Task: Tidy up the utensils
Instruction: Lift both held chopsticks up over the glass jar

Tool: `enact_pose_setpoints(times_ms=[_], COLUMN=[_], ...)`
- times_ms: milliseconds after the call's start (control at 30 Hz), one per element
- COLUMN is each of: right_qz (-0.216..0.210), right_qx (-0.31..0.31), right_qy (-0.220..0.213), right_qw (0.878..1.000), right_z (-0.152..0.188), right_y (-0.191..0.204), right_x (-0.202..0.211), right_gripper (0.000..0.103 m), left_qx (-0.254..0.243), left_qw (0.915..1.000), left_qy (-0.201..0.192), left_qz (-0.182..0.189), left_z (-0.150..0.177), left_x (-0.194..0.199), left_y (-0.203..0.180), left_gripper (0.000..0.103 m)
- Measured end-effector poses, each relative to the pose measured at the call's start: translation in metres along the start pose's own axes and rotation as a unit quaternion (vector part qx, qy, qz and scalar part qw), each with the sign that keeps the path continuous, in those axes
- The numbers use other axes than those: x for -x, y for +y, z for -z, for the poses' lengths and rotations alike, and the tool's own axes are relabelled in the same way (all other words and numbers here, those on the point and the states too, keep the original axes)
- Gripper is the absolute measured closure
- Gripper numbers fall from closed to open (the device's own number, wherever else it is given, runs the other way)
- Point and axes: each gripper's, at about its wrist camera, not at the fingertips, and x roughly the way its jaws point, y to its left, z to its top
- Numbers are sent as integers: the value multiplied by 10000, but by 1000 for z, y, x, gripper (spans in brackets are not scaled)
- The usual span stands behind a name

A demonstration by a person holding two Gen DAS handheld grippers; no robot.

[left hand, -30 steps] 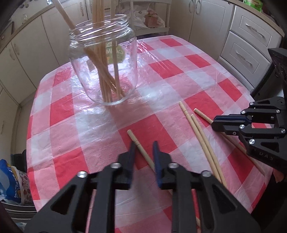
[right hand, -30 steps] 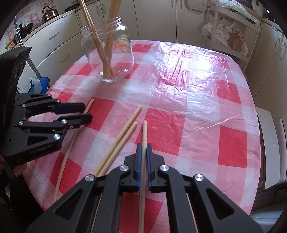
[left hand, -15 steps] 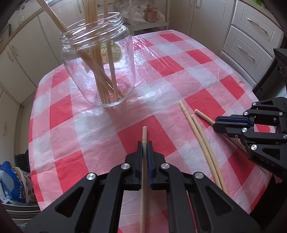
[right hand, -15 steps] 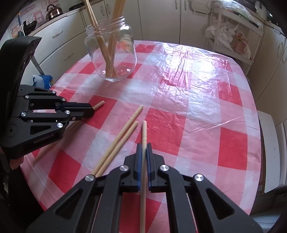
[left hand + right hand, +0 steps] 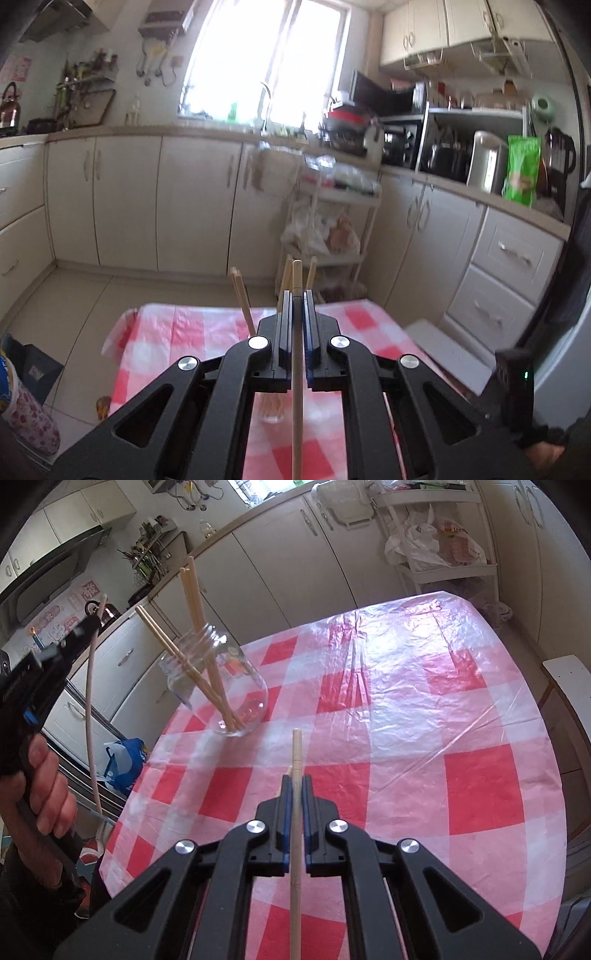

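Red-and-white checked tablecloth (image 5: pixel 406 716); pale tan chopsticks (image 5: pixel 295 812); clear glass jar (image 5: pixel 221 686); black grippers (image 5: pixel 294 779) with blue pads.

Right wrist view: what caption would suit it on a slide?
Right gripper clamps a pale wooden chopstick above the red-checked tablecloth, near a clear glass jar already holding chopsticks.

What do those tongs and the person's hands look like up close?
Each pair of tongs, left and right, is matte black plastic: two triangular arms with cut-out windows, silver screw heads at the pivots, and thin blue pads lining the fingers. The left one has a black pistol-style handle with faint lettering and a pale cable. A dark cuff shows at one wrist.
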Motion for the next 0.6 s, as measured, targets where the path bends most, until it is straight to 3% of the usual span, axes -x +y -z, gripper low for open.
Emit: enact_pose_setpoints(times_ms=[133, 233, 600], right_qz=[-110, -153, -204], right_qx=[38, 15, -105], right_qy=[-89, -90, -99], right_qw=[9999, 9998, 9997], right_z=[-2, -2, -3], right_y=[6, 6, 0], right_x=[-1, -3, -9], right_gripper=[97, 97, 97], left_qx=[31, 57, 201], left_qw=[9970, 9939, 9850], left_qy=[-769, -1082, -1608], left_qz=[-126, -182, -588], left_z=[-23, -36, -44], left_x=[-6, -14, -57], left_y=[-5, -8, -2], left_gripper=[98, 98, 98])
